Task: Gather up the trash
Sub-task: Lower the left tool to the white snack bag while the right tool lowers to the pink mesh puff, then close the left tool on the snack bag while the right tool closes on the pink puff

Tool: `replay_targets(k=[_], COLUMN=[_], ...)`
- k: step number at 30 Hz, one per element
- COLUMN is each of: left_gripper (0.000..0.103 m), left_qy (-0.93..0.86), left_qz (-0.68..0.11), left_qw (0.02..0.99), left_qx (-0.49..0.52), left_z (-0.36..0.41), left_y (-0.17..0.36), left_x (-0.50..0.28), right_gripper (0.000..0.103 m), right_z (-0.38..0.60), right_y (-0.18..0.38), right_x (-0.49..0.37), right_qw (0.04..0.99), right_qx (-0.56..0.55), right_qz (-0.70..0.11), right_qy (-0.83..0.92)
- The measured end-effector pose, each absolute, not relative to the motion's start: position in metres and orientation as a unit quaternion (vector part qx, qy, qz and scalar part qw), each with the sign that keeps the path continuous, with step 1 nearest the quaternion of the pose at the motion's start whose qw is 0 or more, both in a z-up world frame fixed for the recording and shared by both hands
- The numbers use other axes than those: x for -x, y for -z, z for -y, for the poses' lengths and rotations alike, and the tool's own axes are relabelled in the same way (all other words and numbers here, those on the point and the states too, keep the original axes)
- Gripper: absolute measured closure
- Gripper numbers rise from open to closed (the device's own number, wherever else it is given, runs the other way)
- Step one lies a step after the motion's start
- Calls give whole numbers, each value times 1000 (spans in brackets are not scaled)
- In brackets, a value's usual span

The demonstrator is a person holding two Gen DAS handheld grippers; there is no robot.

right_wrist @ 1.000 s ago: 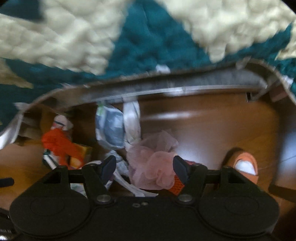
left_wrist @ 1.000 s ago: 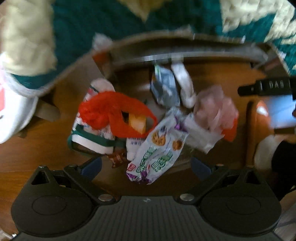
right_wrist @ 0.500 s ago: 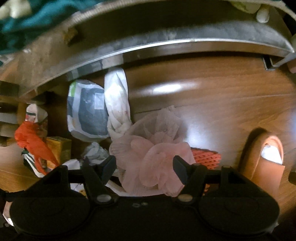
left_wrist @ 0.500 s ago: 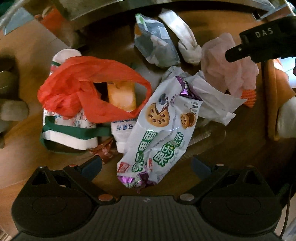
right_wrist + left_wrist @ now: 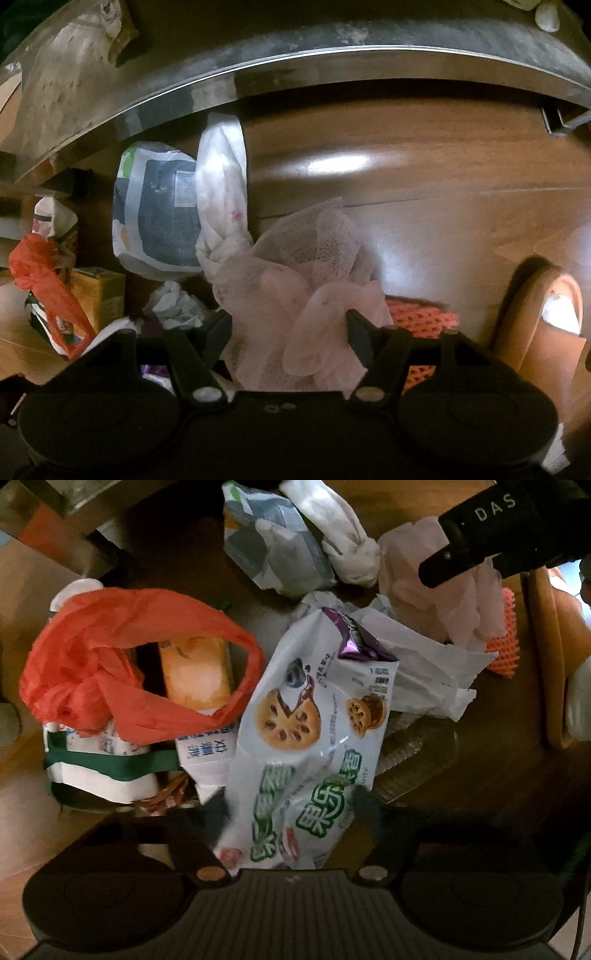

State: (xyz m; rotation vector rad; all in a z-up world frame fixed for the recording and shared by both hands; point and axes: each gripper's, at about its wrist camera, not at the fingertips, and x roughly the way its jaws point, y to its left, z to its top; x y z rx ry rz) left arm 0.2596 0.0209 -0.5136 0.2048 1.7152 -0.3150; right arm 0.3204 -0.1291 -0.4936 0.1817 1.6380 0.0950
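A pile of trash lies on the wooden floor under a metal frame. In the left wrist view my left gripper (image 5: 291, 812) is open, its fingers on either side of the lower end of a white and green snack bag (image 5: 314, 738). A red plastic bag (image 5: 122, 668) lies to its left. In the right wrist view my right gripper (image 5: 286, 326) is open around a crumpled pink tissue wad (image 5: 291, 291), which also shows in the left wrist view (image 5: 458, 602). I cannot tell whether the fingers touch either item.
A grey and white pouch (image 5: 159, 218) and a knotted white bag (image 5: 221, 195) lie behind the pink wad. An orange mesh piece (image 5: 421, 317) lies to its right. A metal frame rail (image 5: 332, 59) overhangs the far side. An orange slipper (image 5: 539, 317) stands at the right.
Both grippers have moved forward and down into the pile. The snack bag now lies between my left fingers and the pink wad between my right fingers.
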Motion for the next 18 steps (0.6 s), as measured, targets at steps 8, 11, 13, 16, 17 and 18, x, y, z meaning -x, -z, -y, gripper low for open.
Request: replay_targets(k=[8,11,13,16,17,18], left_gripper=[74,77,78,79,79,79], left_qy=[144,144,143,138,137,135], left_qz=[-748,-746,-746,-748,-748,-748], left_qw=[645,647,649,647,647,648], left_qx=[-65,-56,-51,-50,-49,-48], left_z=[-21,-19,-18,-16,-16,-16], left_y=[511,506,503,496,490,487], left_x=[-260,-260,-260,-262,-265,-266], right_gripper=[93,93,95,96,96,96], right_z=[129,131,131,132,132,132], right_y=[491,490,487,476,472,467], right_x=[-316,-315,-313,-313,-314,-314], right_qw=[684,681,685,691,693,694], right_qx=[-62,-69,-56,-56,-56,-56], right_qz=[-726,-727,-725,-719,-718,-716], right_qy=[-40,-46,-46,-45,-44,-44])
